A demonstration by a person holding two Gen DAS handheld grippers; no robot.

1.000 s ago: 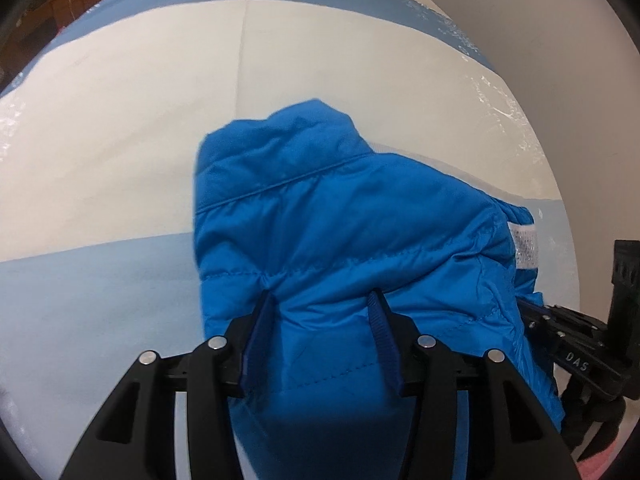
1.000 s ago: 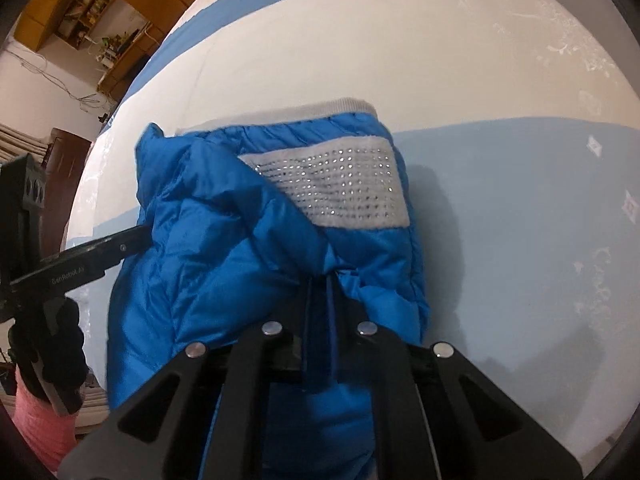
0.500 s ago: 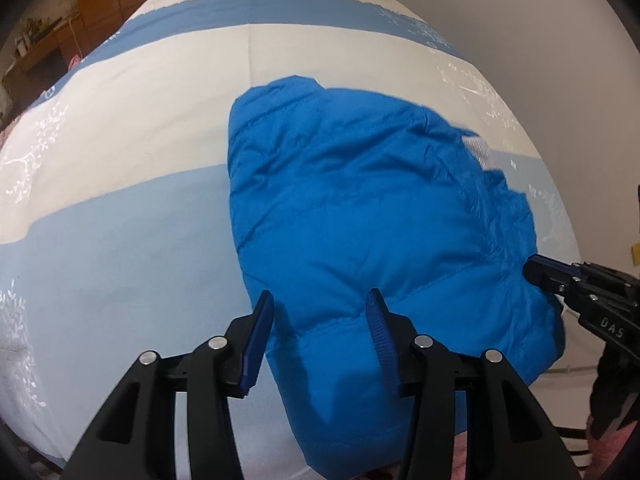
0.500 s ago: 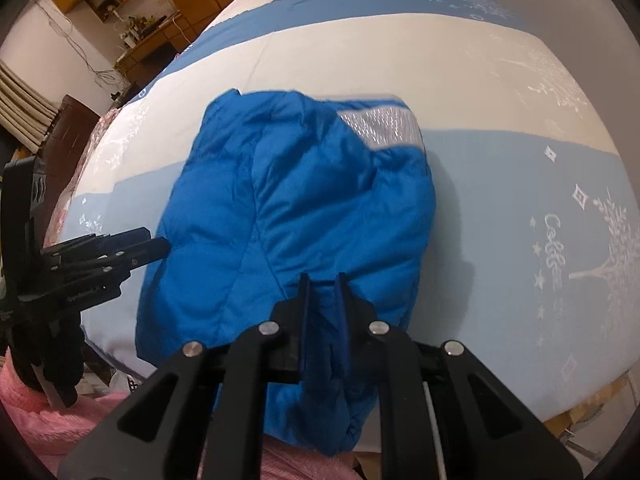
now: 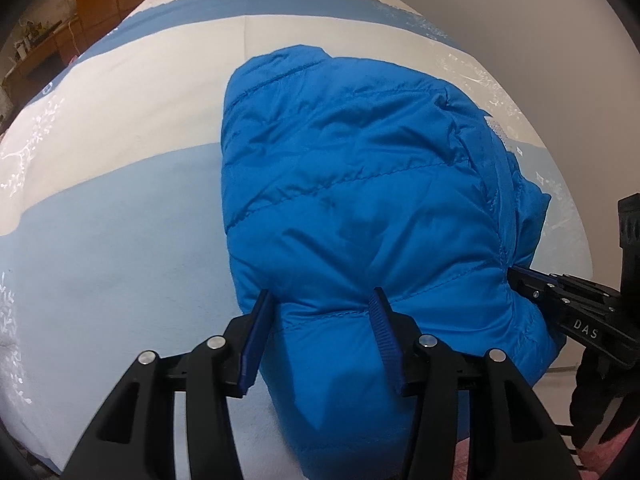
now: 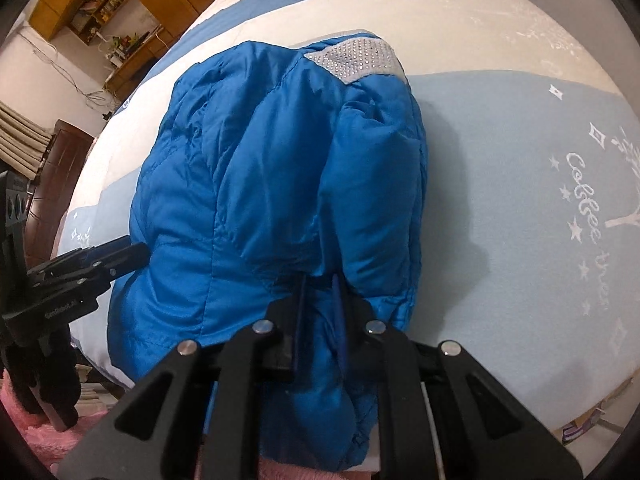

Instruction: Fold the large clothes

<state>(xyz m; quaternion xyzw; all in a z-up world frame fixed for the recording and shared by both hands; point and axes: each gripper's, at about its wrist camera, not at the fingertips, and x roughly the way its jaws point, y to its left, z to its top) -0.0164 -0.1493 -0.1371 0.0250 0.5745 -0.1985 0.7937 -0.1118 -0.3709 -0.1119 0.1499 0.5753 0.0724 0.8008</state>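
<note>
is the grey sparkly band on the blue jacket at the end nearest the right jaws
No, the grey studded band sits at the jacket's far end.

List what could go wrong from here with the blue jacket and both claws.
1. The blue jacket hangs over the bed's near edge; if released here it may slide off.
2. The right claw pinches only a thin fold, which could slip out.
3. The left claw straddles puffy padding, so the fold may spring open.
</note>
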